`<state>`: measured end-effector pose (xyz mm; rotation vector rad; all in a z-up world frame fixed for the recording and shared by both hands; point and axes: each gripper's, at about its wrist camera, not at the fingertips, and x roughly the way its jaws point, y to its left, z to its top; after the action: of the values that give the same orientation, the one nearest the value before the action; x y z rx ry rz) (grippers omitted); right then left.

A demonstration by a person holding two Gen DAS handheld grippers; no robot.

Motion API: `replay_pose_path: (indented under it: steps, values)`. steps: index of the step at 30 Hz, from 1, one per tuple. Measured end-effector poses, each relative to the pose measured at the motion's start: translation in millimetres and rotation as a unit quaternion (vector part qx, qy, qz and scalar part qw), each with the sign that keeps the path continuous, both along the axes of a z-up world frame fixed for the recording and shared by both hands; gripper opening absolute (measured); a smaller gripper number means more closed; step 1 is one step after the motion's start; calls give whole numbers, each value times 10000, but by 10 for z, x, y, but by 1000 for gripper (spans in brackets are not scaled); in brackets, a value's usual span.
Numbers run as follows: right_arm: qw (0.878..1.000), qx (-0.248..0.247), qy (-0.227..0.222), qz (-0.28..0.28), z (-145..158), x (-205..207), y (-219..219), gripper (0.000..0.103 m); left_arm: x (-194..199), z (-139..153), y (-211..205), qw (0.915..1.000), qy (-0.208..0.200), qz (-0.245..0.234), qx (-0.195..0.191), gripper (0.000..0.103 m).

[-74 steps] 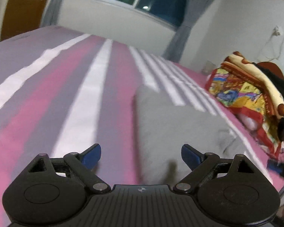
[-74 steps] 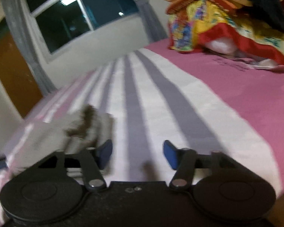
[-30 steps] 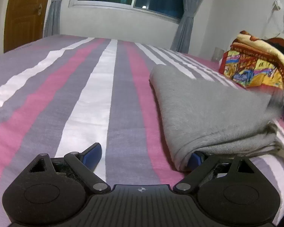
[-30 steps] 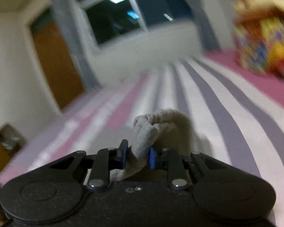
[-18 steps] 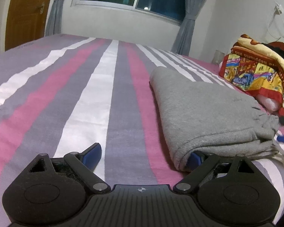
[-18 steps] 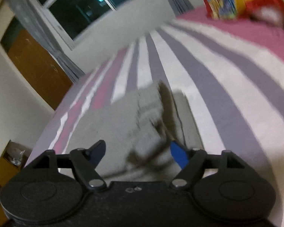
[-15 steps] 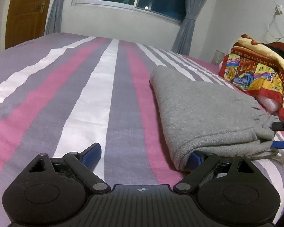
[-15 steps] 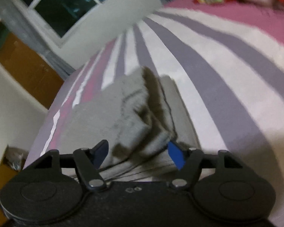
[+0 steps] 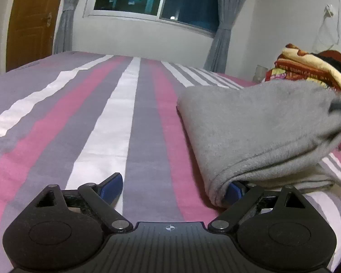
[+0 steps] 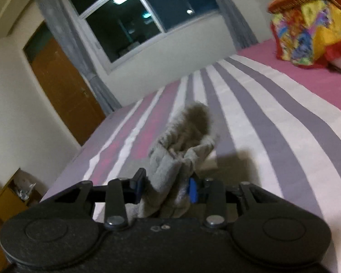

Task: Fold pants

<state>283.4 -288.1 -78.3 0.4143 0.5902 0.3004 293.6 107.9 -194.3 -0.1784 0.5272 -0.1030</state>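
Folded grey fleece pants (image 9: 250, 122) on the striped pink, grey and white bedsheet (image 9: 116, 122).
My left gripper (image 9: 174, 185) stands wide, its right pad under the fold's near corner. My right gripper (image 10: 167, 187) is closing on a bunched, lifted pants edge ahead.
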Motion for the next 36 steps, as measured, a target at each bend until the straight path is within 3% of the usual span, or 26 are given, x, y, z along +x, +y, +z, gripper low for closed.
replay_pose_path:
  steps: [1,3,5,8,11,14,17,30,36]
  values:
    - [9995,-144,264,-70,-165,81,-32,37,11,-6,-4,10000,27,-17,-8,91]
    - [9905,-96,1339,-306,-604,281,-144,37,33,-11,-24,10000,66,-71,2,91]
    - [9921,271,1158,-388,-661,222,-221,37,33,-10,-37,9999,92,-53,38,91]
    - [9939,98,1038,-368,-577,202,-153,37,36,-7,-35,9999,101,-62,34,91]
    - [9949,342,897,-300,-469,183,-246,37,28,-9,-48,9999,89,-59,46,91]
    - [9917,297,1198,-352,-611,287,-341,36,32,-17,-87,9998,99,-119,134,94]
    - [9877,743,1300,-454,-765,301,-490,36,42,-15,-101,9997,148,-135,169,96]
    - [9889,252,1424,-345,-620,350,-387,39,47,-10,-104,9994,271,-117,190,96]
    - [9874,319,1501,-397,-638,358,-400,39,43,-26,-89,9994,258,-164,169,96]
